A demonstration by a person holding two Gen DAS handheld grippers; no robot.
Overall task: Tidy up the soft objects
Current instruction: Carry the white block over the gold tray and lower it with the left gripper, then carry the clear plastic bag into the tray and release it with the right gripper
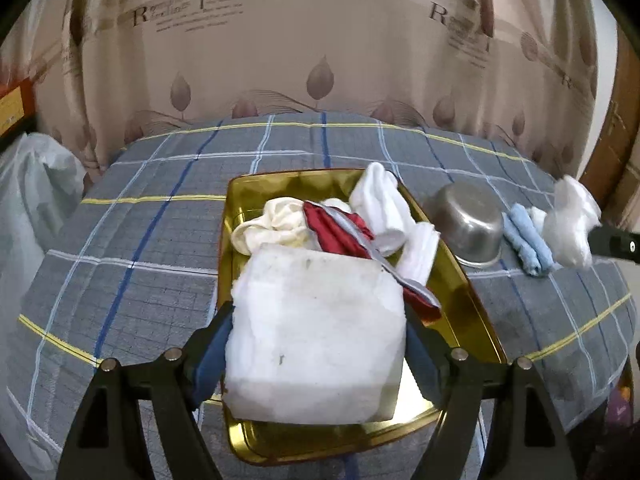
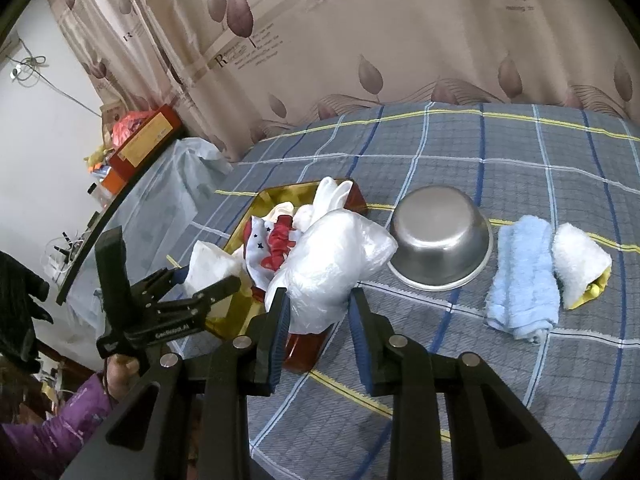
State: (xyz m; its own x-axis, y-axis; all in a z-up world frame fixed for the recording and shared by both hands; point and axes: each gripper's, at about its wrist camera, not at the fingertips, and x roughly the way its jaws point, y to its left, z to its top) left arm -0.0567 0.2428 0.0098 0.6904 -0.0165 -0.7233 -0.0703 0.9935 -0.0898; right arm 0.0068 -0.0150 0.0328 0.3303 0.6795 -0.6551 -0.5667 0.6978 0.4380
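Note:
My left gripper (image 1: pixel 316 320) is shut wide on a white foam block (image 1: pixel 316 332) above the near end of the gold tray (image 1: pixel 460 288). The tray holds a cream cloth (image 1: pixel 276 220), a red cloth with a pale stripe (image 1: pixel 336 228) and a white cloth (image 1: pixel 384 208). My right gripper (image 2: pixel 318 304) is shut on a crumpled white plastic bag (image 2: pixel 332 264), held up beside the tray (image 2: pixel 272 194). The left gripper (image 2: pixel 208 276) with its block (image 2: pixel 208 264) shows at the left of the right wrist view. A folded light blue towel (image 2: pixel 524 276) and a white rolled towel (image 2: pixel 580 260) lie on the bed.
An upturned steel bowl (image 2: pixel 440 236) stands on the plaid bedsheet (image 2: pixel 520 168) between tray and towels. A leaf-print curtain (image 2: pixel 400 40) hangs behind the bed. A plastic-covered heap (image 1: pixel 36 184) and an orange box (image 2: pixel 148 136) sit off the left. A purple sleeve (image 2: pixel 80 412) shows low left.

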